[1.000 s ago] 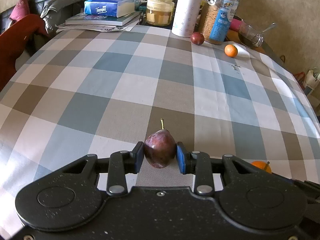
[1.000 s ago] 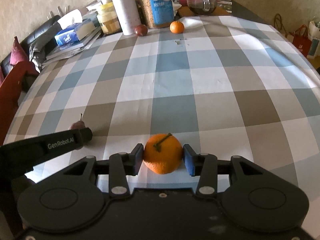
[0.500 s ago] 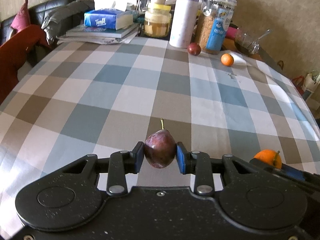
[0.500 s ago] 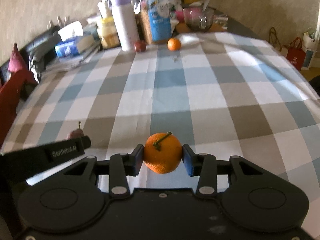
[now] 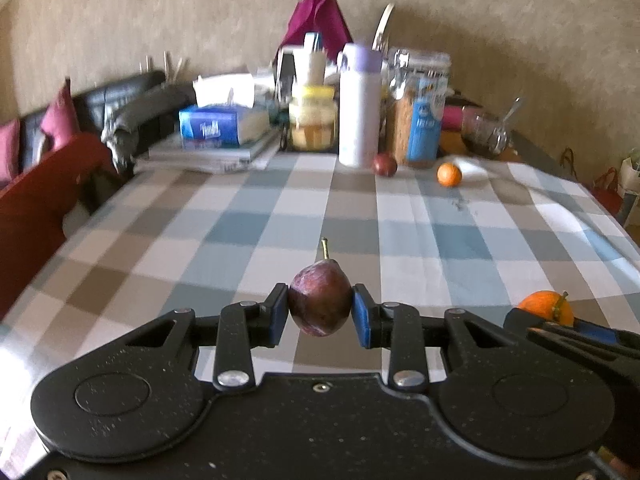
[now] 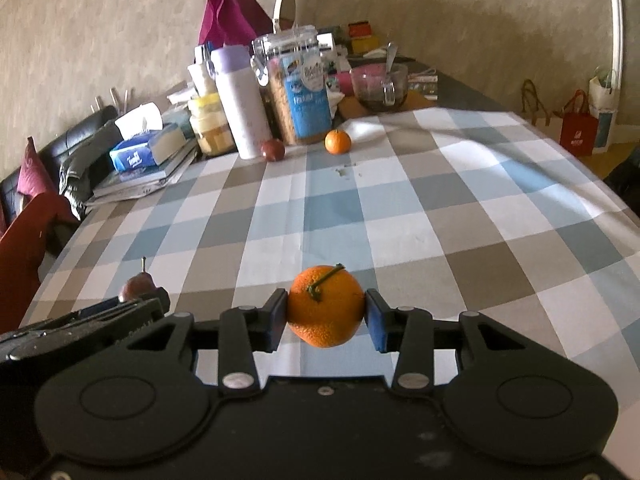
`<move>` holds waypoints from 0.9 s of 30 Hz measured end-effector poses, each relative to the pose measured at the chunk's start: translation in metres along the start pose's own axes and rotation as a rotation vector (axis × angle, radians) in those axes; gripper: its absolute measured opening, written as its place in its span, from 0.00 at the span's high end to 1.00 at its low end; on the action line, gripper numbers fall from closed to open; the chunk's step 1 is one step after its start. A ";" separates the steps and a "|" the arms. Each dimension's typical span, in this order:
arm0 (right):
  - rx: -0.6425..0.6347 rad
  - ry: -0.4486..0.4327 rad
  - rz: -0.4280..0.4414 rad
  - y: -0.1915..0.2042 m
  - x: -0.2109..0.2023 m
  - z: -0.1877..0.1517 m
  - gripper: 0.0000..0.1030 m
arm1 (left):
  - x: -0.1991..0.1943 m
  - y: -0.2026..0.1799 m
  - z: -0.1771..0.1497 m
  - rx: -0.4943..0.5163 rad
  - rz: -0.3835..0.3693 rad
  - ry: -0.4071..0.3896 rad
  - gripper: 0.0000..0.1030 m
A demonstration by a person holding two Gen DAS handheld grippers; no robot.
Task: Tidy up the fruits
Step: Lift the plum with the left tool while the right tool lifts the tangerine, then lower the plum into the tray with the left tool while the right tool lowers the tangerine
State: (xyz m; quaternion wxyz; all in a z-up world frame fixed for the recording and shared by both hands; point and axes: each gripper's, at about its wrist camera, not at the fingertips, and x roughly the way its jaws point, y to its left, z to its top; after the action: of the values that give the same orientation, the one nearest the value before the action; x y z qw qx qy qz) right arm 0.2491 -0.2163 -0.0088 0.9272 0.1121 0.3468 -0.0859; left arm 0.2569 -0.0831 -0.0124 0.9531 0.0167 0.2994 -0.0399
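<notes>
My left gripper (image 5: pixel 320 311) is shut on a dark purple plum (image 5: pixel 320 304) with a stem, held above the checked tablecloth (image 5: pixel 280 216). My right gripper (image 6: pixel 326 312) is shut on an orange (image 6: pixel 326 306) with a green stem, also held off the cloth. Each held fruit shows in the other view: the orange at the right (image 5: pixel 546 306), the plum at the left (image 6: pixel 138 286). A second plum (image 5: pixel 385 164) (image 6: pixel 273 149) and a small orange (image 5: pixel 449 174) (image 6: pixel 338 141) lie at the far end of the table.
The table's far end is crowded: a white bottle (image 6: pixel 244 104), a cereal jar (image 6: pixel 298 88), a yellow-lidded jar (image 6: pixel 210 124), a tissue box on books (image 6: pixel 140 150), a glass cup with a spoon (image 6: pixel 380 86). A sofa with cushions (image 5: pixel 52 128) stands left. Bags (image 6: pixel 578 128) sit on the floor at the right.
Both grippers have risen and tilted up with their fruits still held, so the wall and far clutter now show more. The fruits at the far end have not moved.
</notes>
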 end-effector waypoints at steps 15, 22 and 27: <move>0.013 -0.040 -0.010 -0.003 -0.030 0.019 0.58 | -0.048 0.020 0.018 0.039 -0.094 0.084 0.59; -0.015 -0.033 0.047 -0.005 -0.080 0.012 0.58 | -0.079 0.030 0.013 0.046 -0.191 0.189 0.59; -0.027 0.018 0.084 -0.007 -0.104 -0.005 0.58 | -0.088 0.025 0.000 0.083 -0.237 0.285 0.59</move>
State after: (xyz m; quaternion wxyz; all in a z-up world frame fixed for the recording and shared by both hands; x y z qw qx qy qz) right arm 0.1666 -0.2131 0.0554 0.9283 0.1147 0.3514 -0.0411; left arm 0.1867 -0.0524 0.0379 0.8883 0.0262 0.4292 -0.1614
